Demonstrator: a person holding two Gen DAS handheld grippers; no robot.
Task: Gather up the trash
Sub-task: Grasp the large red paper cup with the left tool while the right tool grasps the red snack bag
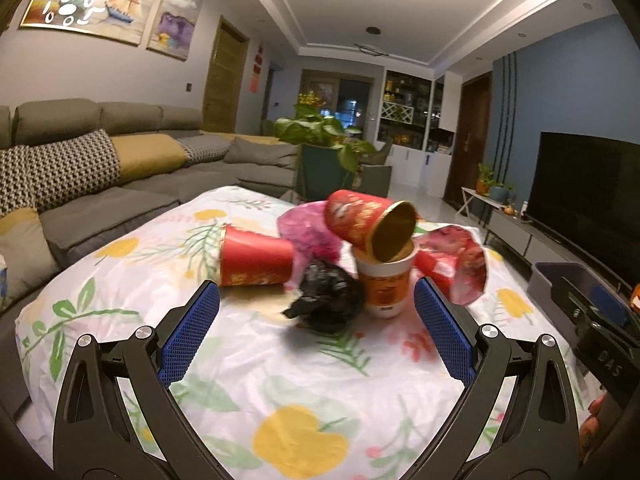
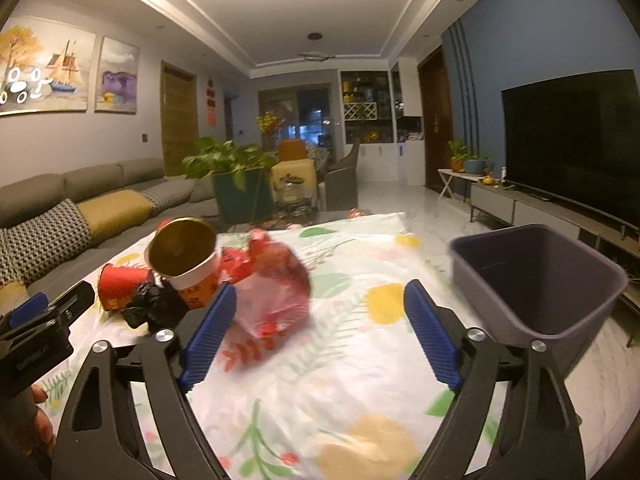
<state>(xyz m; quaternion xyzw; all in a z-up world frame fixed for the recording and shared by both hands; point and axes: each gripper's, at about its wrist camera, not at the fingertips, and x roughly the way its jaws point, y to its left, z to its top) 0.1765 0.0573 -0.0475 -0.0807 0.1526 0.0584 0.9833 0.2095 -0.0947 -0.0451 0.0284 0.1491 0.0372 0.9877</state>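
The right claw (image 2: 316,304) hangs with its blue ribbed pads spread wide over a desk draped in a white floral cloth (image 2: 320,380). A crumpled red wrapper (image 2: 276,292) lies just past its left pad. An empty grey plastic bin (image 2: 536,280) stands to the right. Red paper cups (image 2: 120,286), a black crumpled bag (image 2: 154,306) and a gold-lined cup (image 2: 182,246) cluster at left.

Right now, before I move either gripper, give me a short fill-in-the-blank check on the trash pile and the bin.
1. Both the left gripper and the right gripper have their jaws ____.
2. The crumpled bag in front of the cups is ____ in colour.
3. The red cup on the floral cloth is lying on its ____.
4. The grey bin sits to the ____ of the trash pile in the right wrist view.

Missing words: open; black; side; right
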